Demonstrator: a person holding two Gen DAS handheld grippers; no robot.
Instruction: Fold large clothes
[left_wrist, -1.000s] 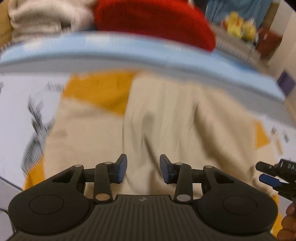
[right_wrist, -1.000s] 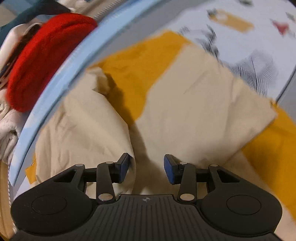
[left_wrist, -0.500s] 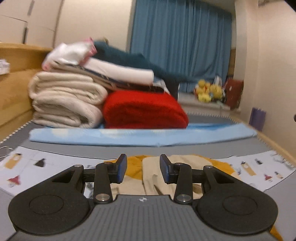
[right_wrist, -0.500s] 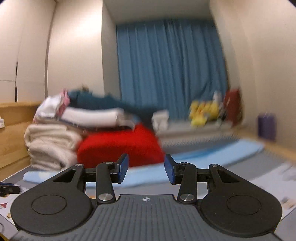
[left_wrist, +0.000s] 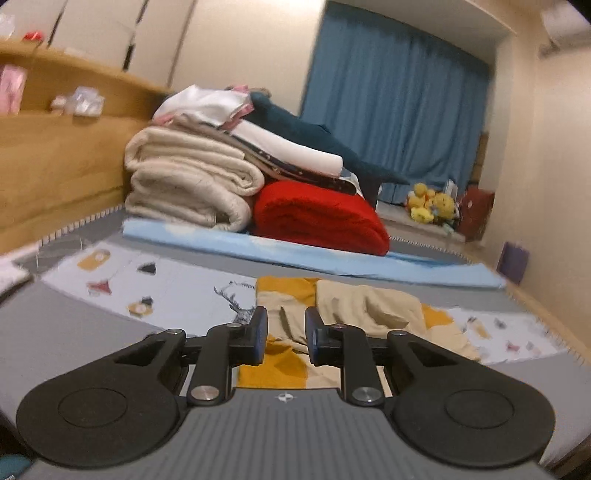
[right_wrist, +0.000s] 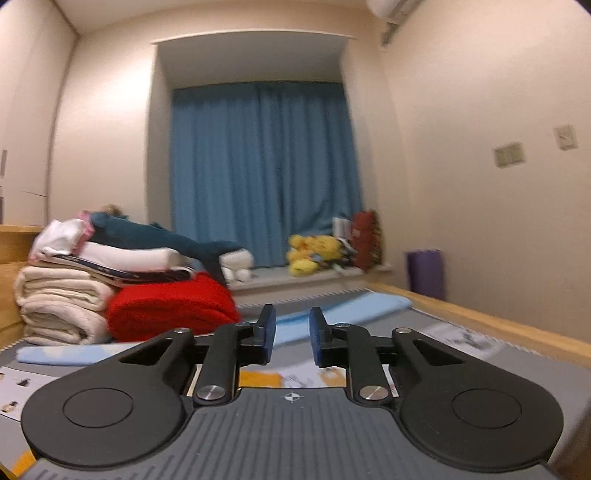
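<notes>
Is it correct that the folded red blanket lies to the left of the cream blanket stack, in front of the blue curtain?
No. In the left wrist view the red blanket lies to the right of the cream blanket stack; the blue curtain is indeed behind them.

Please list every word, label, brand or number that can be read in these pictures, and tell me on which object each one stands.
No text can be read here.
Left gripper: only a small compass-like emblem on its body, no letters.
Right gripper: the same emblem, no letters.
Printed sheet: small pictures; any writing beside the deer drawing is too blurred to read.
Red bag: markings too small to read.
</notes>
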